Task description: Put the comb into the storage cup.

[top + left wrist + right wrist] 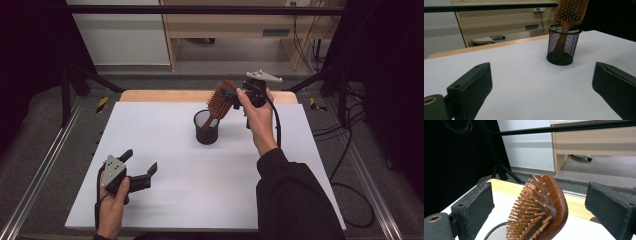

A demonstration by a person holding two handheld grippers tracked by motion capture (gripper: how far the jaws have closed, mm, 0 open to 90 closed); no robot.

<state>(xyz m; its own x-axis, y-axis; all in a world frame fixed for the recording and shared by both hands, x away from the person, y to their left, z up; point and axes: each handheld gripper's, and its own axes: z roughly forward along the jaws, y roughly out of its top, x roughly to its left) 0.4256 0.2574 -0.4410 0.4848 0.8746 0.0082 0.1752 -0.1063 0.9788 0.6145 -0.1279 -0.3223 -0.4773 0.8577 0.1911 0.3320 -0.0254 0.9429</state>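
A black mesh cup (pixel 206 131) stands on the white mat, right of centre. A wooden paddle hairbrush (pixel 220 100) stands in it handle down, leaning right, with its bristled head above the rim. My right gripper (pixel 227 96) is up at the brush head. In the right gripper view its jaws stand wide open on either side of the hairbrush (pixel 541 207) without touching it, and the cup's rim (pixel 496 231) shows below. My left gripper (pixel 141 160) rests open near the front left of the mat. In the left gripper view the left gripper (pixel 542 67) faces the cup (pixel 562 45) and the hairbrush (pixel 571 11) from a distance.
The white mat (pixel 175 200) lies on a wooden table whose edge (pixel 165 95) shows at the back. Black frame bars (pixel 200 9) cross overhead and down both sides. Cables (pixel 350 150) trail on the floor at the right. A wooden desk (pixel 225 30) stands beyond the table.
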